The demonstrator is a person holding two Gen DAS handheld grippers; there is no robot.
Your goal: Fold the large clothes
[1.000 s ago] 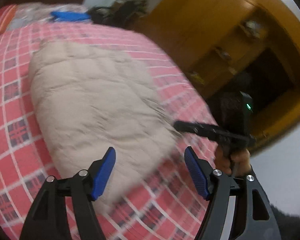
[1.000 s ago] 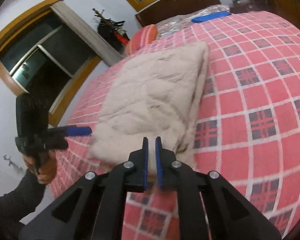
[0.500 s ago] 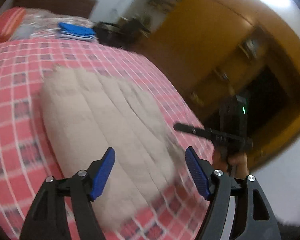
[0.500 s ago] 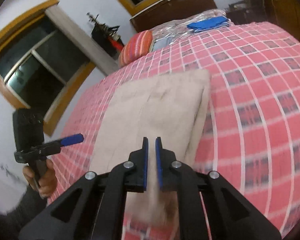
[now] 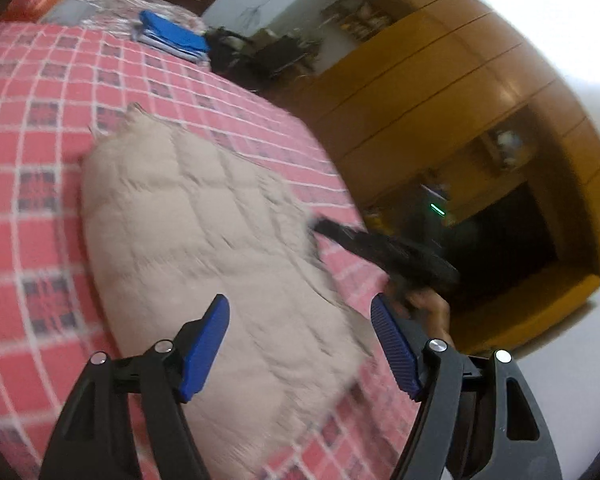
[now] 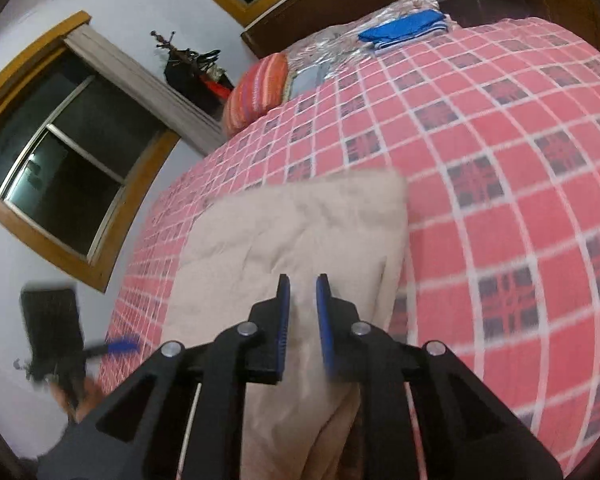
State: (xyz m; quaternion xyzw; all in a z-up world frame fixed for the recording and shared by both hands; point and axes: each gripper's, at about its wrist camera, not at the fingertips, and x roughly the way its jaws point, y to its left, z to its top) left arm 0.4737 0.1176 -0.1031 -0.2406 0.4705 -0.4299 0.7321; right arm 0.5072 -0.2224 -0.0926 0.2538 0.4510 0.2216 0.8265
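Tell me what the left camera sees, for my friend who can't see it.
A puffy beige coat lies on a red checked bed. The left tongs hang open above its near end, and the right tongs reach its edge.

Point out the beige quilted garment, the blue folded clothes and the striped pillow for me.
beige quilted garment (image 5: 204, 240), left wrist view, on its quilted upper face.
blue folded clothes (image 6: 404, 30), right wrist view, on the top layer of the stack.
striped pillow (image 6: 256, 94), right wrist view, on its striped side.

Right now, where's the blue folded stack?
The blue folded stack lies at the bed's far end in both views, on crinkled plastic, right of the striped pillow in the right wrist view.
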